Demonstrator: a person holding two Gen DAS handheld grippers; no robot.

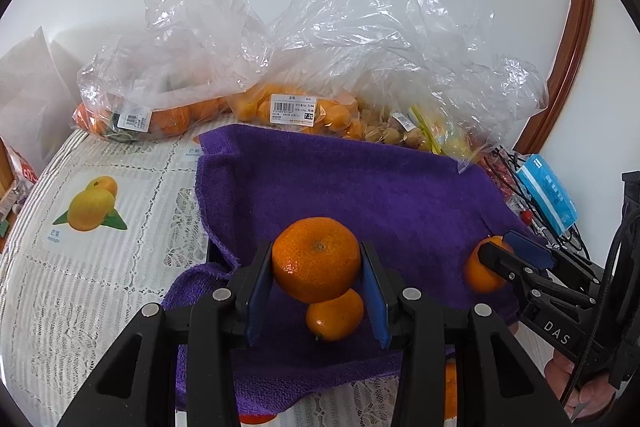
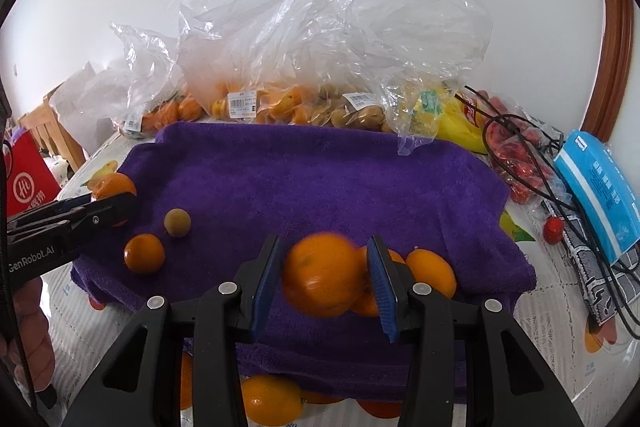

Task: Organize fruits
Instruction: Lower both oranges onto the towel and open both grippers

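Black gripper arms fill the bottom of the left wrist view, and the left gripper (image 1: 317, 269) has its blue pads clamped on a mandarin (image 1: 316, 259) held above the purple towel (image 1: 360, 187). Directly under it a smaller orange fruit (image 1: 335, 315) lies on the towel. Behind the towel sit clear plastic bags of fruit (image 1: 296, 111) with price labels, on a tablecloth (image 1: 100, 267) printed with fruit pictures. At the right edge the right gripper (image 1: 500, 253) appears with another orange fruit between its jaws.

From the right wrist view, that gripper (image 2: 326, 277) is closed around a blurred mandarin (image 2: 323, 275), just above two more orange fruits (image 2: 430, 273) resting at the towel's near right corner. A small brownish round fruit (image 2: 177, 222) and one loose orange fruit (image 2: 144, 253) lie on the towel's left part, near the left gripper (image 2: 114, 203).

Round, smooth skins could slip from the pads if either grip loosens. Setting a mandarin down onto fruit already below it could send both rolling, and the towel's near edge is close, so one might drop to the tablecloth.
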